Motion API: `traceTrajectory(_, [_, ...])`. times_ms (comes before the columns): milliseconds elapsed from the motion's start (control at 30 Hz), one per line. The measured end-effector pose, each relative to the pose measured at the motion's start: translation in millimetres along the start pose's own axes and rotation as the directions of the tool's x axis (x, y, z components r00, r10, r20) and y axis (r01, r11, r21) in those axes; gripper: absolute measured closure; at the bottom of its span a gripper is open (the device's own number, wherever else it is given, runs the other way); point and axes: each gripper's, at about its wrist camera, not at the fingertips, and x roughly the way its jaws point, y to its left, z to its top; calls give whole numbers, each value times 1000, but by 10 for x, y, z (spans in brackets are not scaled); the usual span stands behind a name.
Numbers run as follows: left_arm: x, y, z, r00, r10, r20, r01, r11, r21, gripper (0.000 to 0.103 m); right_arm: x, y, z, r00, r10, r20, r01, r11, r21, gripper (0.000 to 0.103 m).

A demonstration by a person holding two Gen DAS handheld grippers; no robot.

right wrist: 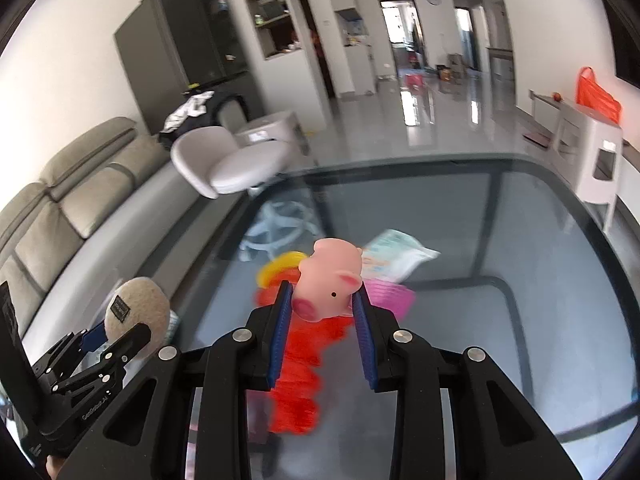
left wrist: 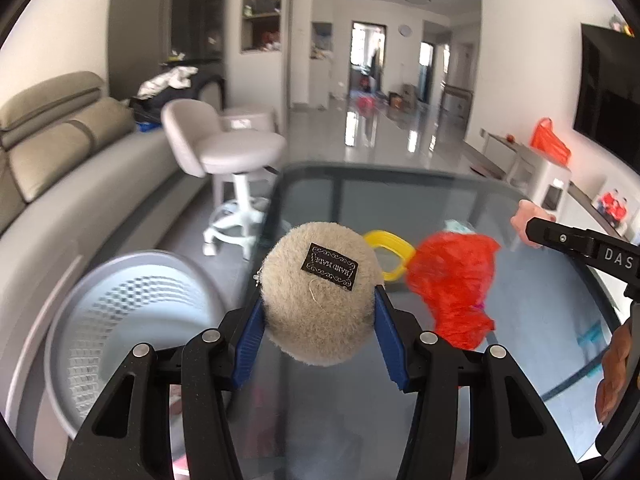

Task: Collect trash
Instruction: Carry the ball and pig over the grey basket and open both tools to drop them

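My left gripper (left wrist: 319, 312) is shut on a beige plush ball (left wrist: 319, 292) with a black label, held above the glass table (left wrist: 400, 184). The same ball (right wrist: 136, 312) shows at the lower left of the right wrist view, between the left gripper's fingers. My right gripper (right wrist: 322, 308) is shut on a pink toy pig (right wrist: 330, 282), lifted over the table. On the glass below lie a red plastic bag (left wrist: 452, 284), a yellow ring (left wrist: 390, 252), a white wrapper (right wrist: 394, 256) and a pink piece (right wrist: 390, 298). A white mesh bin (left wrist: 128, 320) stands at the left, beside the table.
A white swivel stool (left wrist: 228, 152) stands past the table's far left corner, with a grey sofa (left wrist: 52, 148) along the left wall. A white side unit (right wrist: 592, 152) with an orange bag (right wrist: 596, 94) sits to the right. A hand (left wrist: 616, 364) holds the right gripper's body.
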Motion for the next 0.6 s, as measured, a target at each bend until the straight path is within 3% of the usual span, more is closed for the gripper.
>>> traceTrajectory(300, [-331,755,-41,989,145,20,-144,988,-49,53,156,806,-7,990,139,-10,-139,985,-101,73])
traceTrajectory(600, [-396,1372,-223,968,252,-13,-252,961,-115,53,587,1598,-220,965,236,-114,-253,951,-177,73])
